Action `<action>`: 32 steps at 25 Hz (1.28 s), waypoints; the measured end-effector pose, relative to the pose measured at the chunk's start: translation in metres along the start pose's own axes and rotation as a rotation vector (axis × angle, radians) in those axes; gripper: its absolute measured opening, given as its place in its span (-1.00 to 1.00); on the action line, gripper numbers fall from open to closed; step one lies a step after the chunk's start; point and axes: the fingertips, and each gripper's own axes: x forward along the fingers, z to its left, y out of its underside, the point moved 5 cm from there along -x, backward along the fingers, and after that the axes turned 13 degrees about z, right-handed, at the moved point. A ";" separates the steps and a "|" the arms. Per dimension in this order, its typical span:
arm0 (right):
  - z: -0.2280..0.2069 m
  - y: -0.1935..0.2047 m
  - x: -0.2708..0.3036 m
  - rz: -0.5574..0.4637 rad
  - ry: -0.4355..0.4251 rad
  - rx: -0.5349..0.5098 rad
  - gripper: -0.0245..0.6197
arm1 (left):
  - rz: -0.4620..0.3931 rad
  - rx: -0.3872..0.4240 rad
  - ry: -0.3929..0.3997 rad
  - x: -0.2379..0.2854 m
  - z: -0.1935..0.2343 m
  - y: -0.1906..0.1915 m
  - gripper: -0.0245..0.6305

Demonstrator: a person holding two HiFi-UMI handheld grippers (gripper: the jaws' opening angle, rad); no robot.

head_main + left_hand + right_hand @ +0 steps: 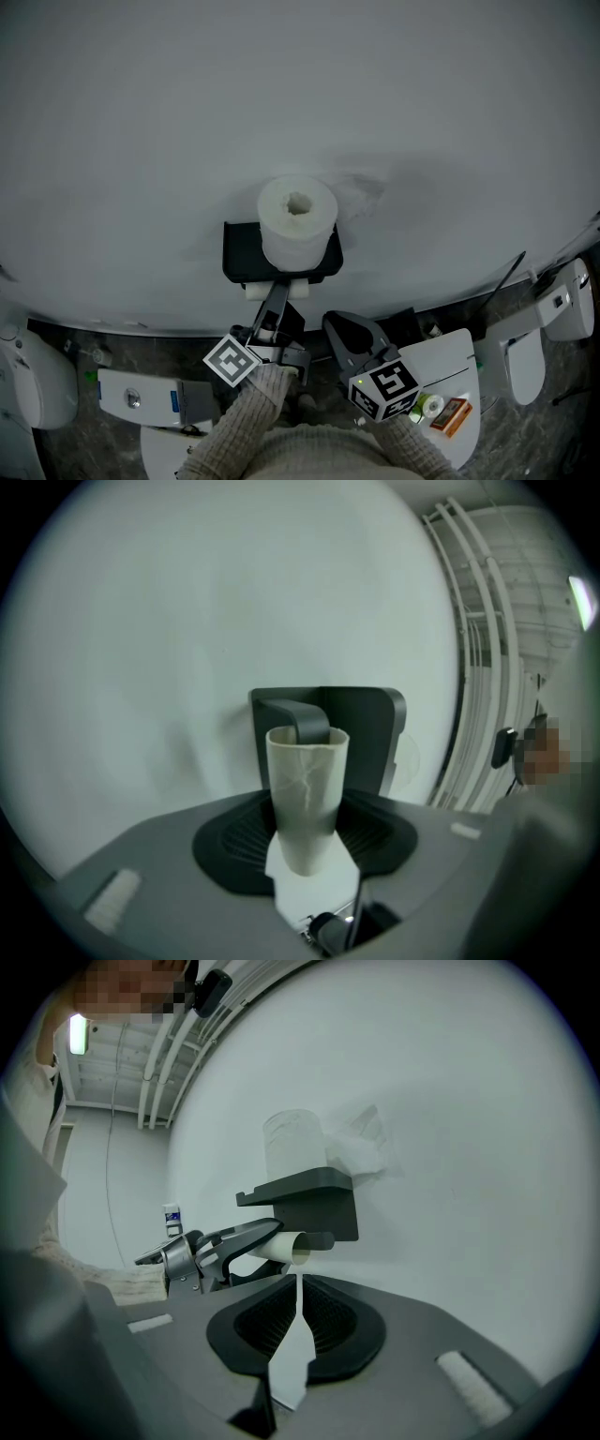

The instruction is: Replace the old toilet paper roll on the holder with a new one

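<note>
A plain, smooth white wall [141, 112] fills the head view. Fixed to it is a black, flat-shelved holder [239, 253], and a full, soft white toilet paper roll [297, 225] stands upright on its shelf. Below the shelf, the left gripper [275, 292] reaches up from a knitted sleeve [253, 412] to the empty tube [255, 292] on the holder's arm. The right gripper [339, 328] hangs lower and to the right, apart from the holder, with its fingers drawn together into one dark point. In the left gripper view, the pale cardboard tube [305, 789], creased and flattened at its near end, is pinched between the ribbed black fingers [234, 841]. Its far end sits over the holder's rounded arm [305, 722]. In the right gripper view, the left gripper [234, 1246] comes in level from the left, clamped on the tube [281, 1246] under the shelf [309, 1194]. The right gripper's own fingers [347, 1326] are closed to a thin slit with nothing between them.
</note>
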 end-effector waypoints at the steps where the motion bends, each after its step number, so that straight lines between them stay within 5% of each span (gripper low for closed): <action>1: -0.001 0.000 -0.001 -0.001 0.003 0.001 -0.86 | 0.003 -0.002 0.000 0.002 0.000 0.001 -0.39; 32: -0.050 0.013 -0.050 -0.016 0.165 0.063 -0.86 | 0.209 -0.080 0.069 0.071 0.002 0.059 -0.39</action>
